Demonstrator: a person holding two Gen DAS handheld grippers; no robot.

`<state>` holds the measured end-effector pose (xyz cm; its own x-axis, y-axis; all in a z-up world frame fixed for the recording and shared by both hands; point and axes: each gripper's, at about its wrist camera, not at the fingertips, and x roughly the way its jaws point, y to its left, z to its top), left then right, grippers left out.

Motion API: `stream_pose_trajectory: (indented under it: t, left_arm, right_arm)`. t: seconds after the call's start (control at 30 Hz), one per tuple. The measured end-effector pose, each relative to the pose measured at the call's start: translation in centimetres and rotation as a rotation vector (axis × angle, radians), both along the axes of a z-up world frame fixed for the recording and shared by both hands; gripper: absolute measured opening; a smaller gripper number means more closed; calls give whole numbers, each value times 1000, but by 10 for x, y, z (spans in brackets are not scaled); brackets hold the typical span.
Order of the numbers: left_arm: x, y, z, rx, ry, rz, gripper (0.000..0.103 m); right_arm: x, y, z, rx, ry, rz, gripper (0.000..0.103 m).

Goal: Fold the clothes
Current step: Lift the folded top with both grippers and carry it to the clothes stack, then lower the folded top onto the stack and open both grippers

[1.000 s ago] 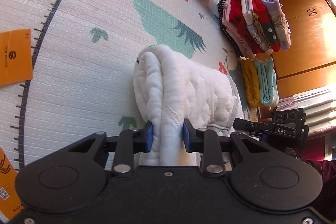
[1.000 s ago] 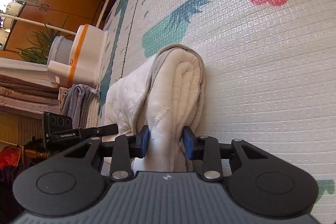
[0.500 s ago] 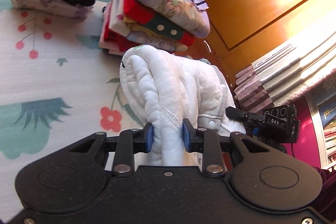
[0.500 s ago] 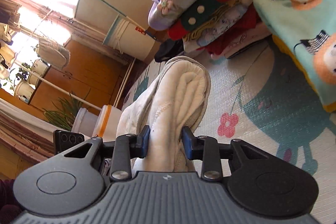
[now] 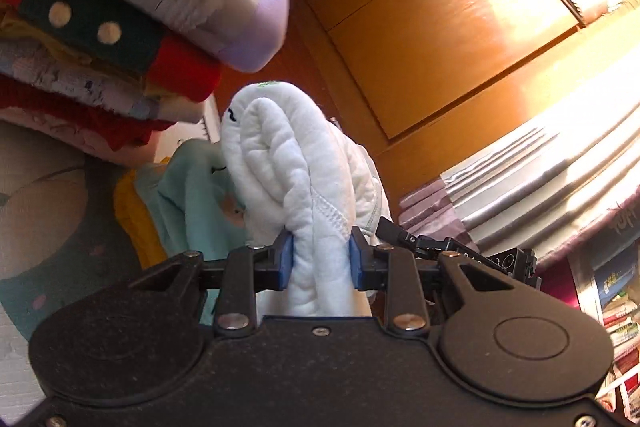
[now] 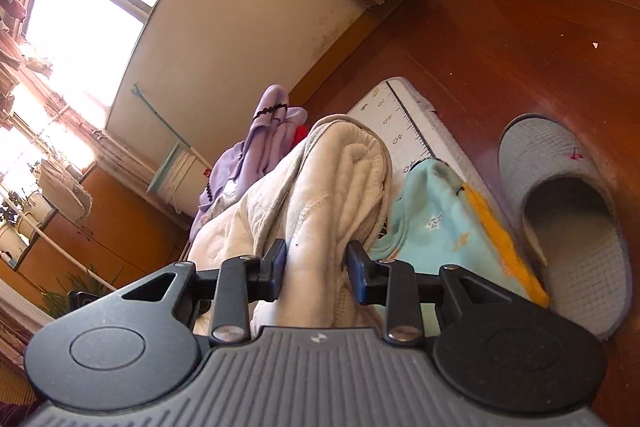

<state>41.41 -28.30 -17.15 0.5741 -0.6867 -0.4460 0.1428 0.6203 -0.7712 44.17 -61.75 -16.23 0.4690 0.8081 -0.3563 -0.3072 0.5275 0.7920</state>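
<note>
You get strong daylight from the window [image 6: 92, 11], blown out to white in the right wrist view. Warm glare washes over the cabinet [image 5: 460, 23] and the curtain [image 5: 560, 163] in the left wrist view. The clothes stack [image 5: 120, 7] is smeared with blur. Fisheye bending curves the edges; lower corners sit in shadow.

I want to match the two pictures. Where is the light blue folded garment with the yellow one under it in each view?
Left wrist view: light blue garment at left of centre, behind the white bundle.
Right wrist view: light blue garment right of centre, beside a grey slipper.
Shared landmark: the white bundle.
</note>
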Motion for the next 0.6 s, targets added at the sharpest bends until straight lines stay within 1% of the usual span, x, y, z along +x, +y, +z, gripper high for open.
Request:
stream_pose_trajectory:
  t: [0.03,0.07,0.1,0.13,0.2,0.27,0.3,0.33,0.37,0.4,0.43,0.47,0.5,0.53,0.57,0.6]
  left_arm:
    - [5,-3,-17,48,49,28,25]
    - [7,0,-29,45,73,51,26]
    - [9,3,-41,41,96,74,29]
    - [8,4,-42,30,95,87,30]
    - [9,0,-37,26,107,95,29]
    - [8,-1,-31,-75,147,112,28]
    - [8,-1,-29,-99,141,127,28]
    - [8,-1,-28,-99,133,136,28]
    - [9,-2,-34,-52,152,142,29]
    - [11,-3,-40,-6,170,148,30]
    - [10,-1,-41,4,161,147,34]
    - [7,0,-33,28,119,133,37]
    - [3,0,-25,68,86,120,51]
    - [-4,-1,-12,130,59,114,65]
    - [-10,0,-5,156,42,115,66]
    - [-16,3,1,170,24,108,67]
  right_arm:
    - [12,-4,-14,-18,23,-21,34]
    - [25,-8,-28,-36,47,-42,31]
    - [33,-12,-49,-38,109,-74,29]
    - [35,-12,-69,-48,131,-96,30]
    - [31,-12,-79,-11,105,-114,30]
    - [28,-11,-78,-11,87,-133,31]
    - [27,-12,-77,-3,83,-143,34]
    - [27,-13,-76,5,79,-152,33]
    - [26,-11,-72,11,66,-142,31]
    - [26,-9,-65,-13,40,-126,31]
    - [24,-3,-58,-100,8,-102,30]
    - [25,0,-58,-155,9,-90,33]
    - [23,-2,-58,-143,20,-105,41]
    - [21,-4,-58,-132,31,-120,41]
    - [13,-5,-48,-147,-11,-126,43]
    - [5,-5,-39,-161,-52,-131,43]
